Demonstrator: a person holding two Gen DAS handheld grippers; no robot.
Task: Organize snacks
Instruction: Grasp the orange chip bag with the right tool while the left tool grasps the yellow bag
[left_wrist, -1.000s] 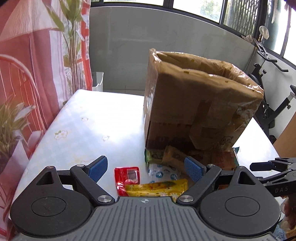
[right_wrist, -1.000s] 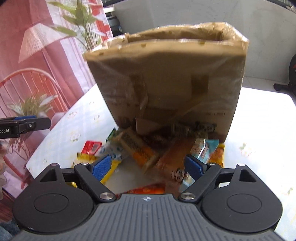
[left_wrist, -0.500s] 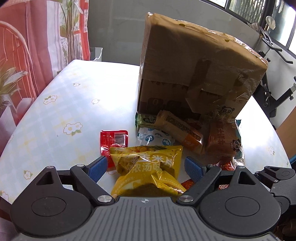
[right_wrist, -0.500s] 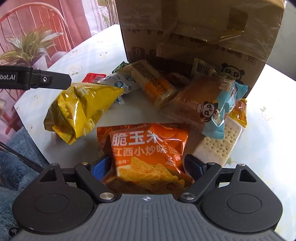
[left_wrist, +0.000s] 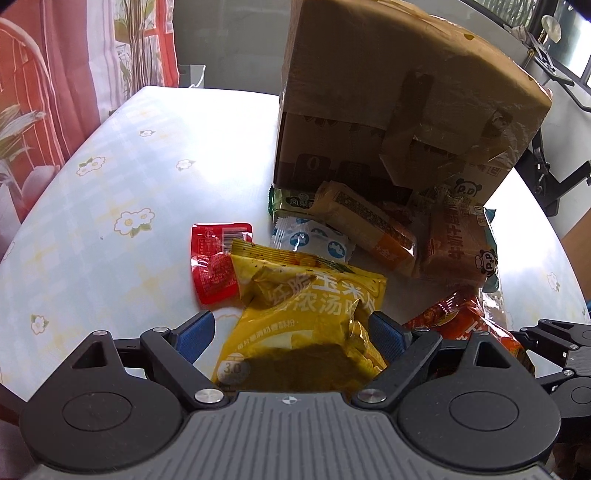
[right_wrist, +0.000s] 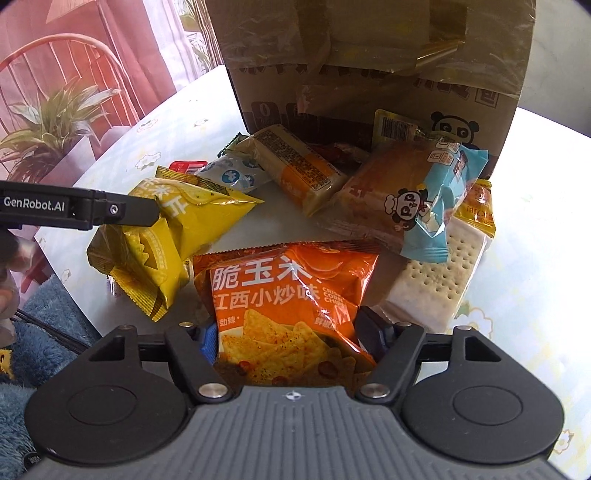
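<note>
In the left wrist view, the left gripper (left_wrist: 291, 325) is standing with its jaws wide apart around the near end of the yellow bag (left_wrist: 306, 314), which is lying on the counter (left_wrist: 122, 192) with its long axis running away from the camera toward the box (left_wrist: 399, 110); the right pad seems to be touching the bag's edge, the left one is clear, so nothing is being clamped. A red packet (left_wrist: 216, 266) is lying just left of the bag. In the right wrist view, the right gripper (right_wrist: 291, 332) has just been closing its jaws around the orange bag (right_wrist: 288, 295), and both pads are sitting against its sides. That bag's long axis is also pointing at the box, with other snacks piled between. The counter is wearing a pale flowered cloth; red curtains (right_wrist: 110, 55) and a plant (right_wrist: 48, 125) are standing beyond it.
</note>
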